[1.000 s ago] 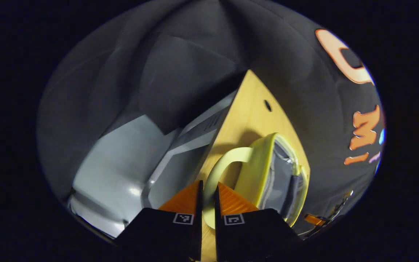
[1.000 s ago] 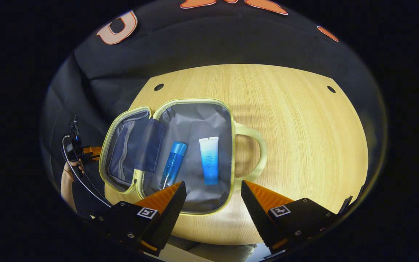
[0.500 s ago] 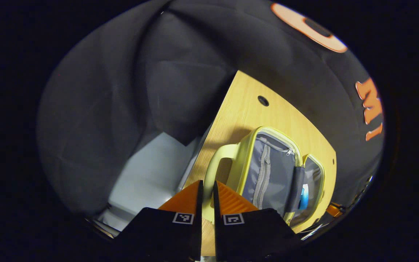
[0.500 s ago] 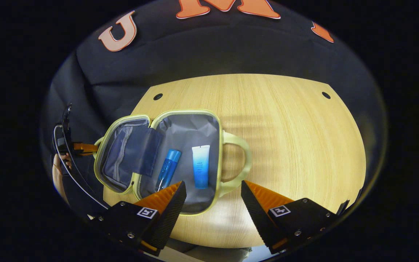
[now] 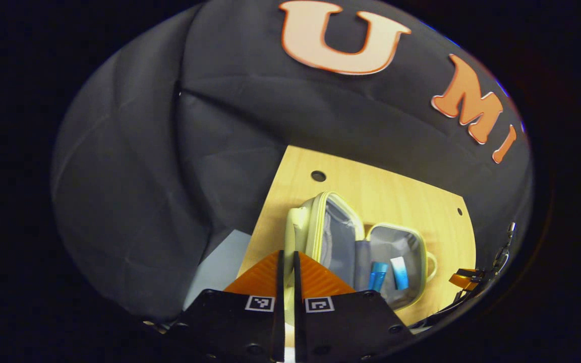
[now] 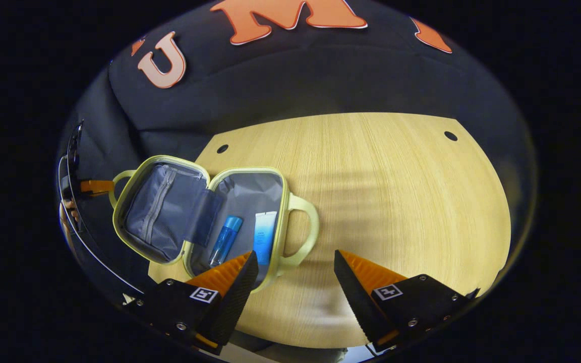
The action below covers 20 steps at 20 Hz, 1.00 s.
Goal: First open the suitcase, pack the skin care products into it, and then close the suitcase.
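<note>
The left gripper (image 5: 286, 262) has its 2 fingers pinched on the lid handle (image 5: 291, 229) of the suitcase (image 5: 396, 297), holding the lid (image 5: 332, 237) up off the table (image 5: 371, 189). Inside the grey-lined base lie a blue bottle (image 5: 378, 275) and a tube (image 5: 399, 265), seemingly just apart.

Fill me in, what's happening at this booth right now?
A person is closing a yellow-green case on the wooden table. The left gripper is shut on the lid's handle, with the lid partly raised. A blue bottle and a tube lie inside. The right gripper hangs open above the table.
</note>
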{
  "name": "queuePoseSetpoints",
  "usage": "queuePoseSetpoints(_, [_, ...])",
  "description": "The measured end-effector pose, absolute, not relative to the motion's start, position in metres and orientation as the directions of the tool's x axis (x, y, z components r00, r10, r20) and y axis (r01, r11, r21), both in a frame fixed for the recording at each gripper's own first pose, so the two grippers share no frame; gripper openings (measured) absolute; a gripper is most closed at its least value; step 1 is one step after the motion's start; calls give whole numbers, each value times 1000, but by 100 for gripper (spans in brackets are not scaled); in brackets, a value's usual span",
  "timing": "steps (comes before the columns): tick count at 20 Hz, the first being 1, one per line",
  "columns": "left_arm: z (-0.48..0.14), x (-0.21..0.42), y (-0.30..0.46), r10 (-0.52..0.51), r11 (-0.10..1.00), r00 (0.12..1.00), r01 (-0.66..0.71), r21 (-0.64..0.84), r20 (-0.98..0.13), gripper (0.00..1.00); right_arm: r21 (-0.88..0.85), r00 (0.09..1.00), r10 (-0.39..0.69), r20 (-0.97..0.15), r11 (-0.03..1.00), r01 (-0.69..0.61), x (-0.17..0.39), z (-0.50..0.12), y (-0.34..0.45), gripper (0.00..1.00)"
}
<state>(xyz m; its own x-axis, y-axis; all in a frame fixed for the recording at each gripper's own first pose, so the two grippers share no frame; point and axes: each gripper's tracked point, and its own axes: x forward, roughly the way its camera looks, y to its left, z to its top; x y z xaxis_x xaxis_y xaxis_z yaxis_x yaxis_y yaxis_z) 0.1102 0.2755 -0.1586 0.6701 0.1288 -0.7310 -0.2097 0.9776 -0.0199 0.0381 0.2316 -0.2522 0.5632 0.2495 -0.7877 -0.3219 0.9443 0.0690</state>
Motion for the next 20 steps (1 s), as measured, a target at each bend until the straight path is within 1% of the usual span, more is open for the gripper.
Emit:
queuePoseSetpoints(3, [-134, 113, 223, 174, 981, 686, -180, 67, -706, 8, 102, 565, 283, -775, 938, -330, 44, -240, 201, 96])
queuePoseSetpoints(6, [-118, 116, 171, 235, 972, 690, -159, 173, -685, 8, 99, 577, 283, -766, 939, -330, 50, -231, 160, 96])
queuePoseSetpoints(9, [-108, 124, 118, 235, 966, 702, -93, 241, -672, 7, 117, 582, 295, -757, 939, -324, 54, -220, 125, 96])
queuePoseSetpoints(11, [-108, 129, 89, 244, 956, 700, -59, 286, -671, 7, 120, 596, 295, -747, 942, -315, 57, -216, 104, 96])
queuePoseSetpoints(14, [-116, 137, 59, 313, 921, 686, -52, 385, -657, 8, 134, 611, 298, -734, 944, -301, 57, -209, 78, 96])
queuePoseSetpoints(17, [-124, 143, 19, 321, 897, 690, -3, 441, -648, 7, 132, 619, 284, -732, 951, -280, 55, -208, 48, 96])
queuePoseSetpoints(20, [-141, 150, -25, 299, 892, 689, 45, 451, -660, 8, 154, 625, 280, -729, 956, -249, 55, -208, 26, 96])
